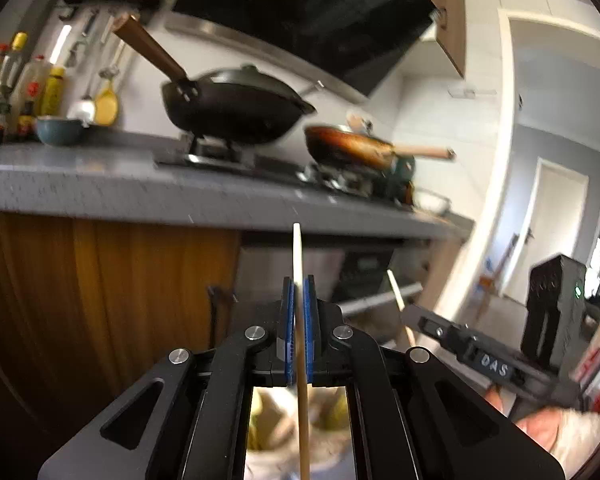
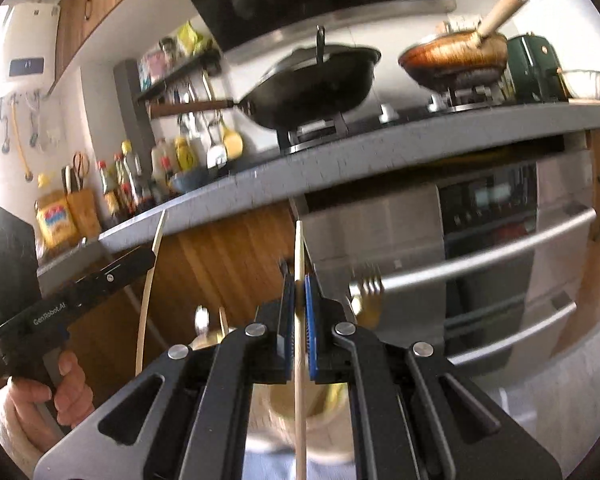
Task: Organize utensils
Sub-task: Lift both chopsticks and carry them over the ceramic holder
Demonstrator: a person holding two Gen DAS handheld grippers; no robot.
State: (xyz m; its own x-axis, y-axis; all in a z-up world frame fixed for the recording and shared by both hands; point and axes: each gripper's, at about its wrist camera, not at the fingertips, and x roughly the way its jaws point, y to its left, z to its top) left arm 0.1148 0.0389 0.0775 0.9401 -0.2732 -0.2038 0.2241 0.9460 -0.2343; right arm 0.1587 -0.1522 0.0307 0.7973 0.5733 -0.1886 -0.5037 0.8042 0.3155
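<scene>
1. My left gripper (image 1: 299,296) is clamped on a pale chopstick (image 1: 300,344) that stands upright between its blue pads (image 1: 287,320).
2. My right gripper (image 2: 299,292) pinches a second chopstick (image 2: 299,344) the same way.
3. Both sticks are in the air in front of the grey counter (image 1: 100,184), below the black wok (image 1: 236,112).
4. A gold fork (image 2: 368,296) shows just right of the right gripper.

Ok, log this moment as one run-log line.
left gripper: shut on chopstick | right gripper: shut on chopstick | both raised before counter | black wok on stove
</scene>
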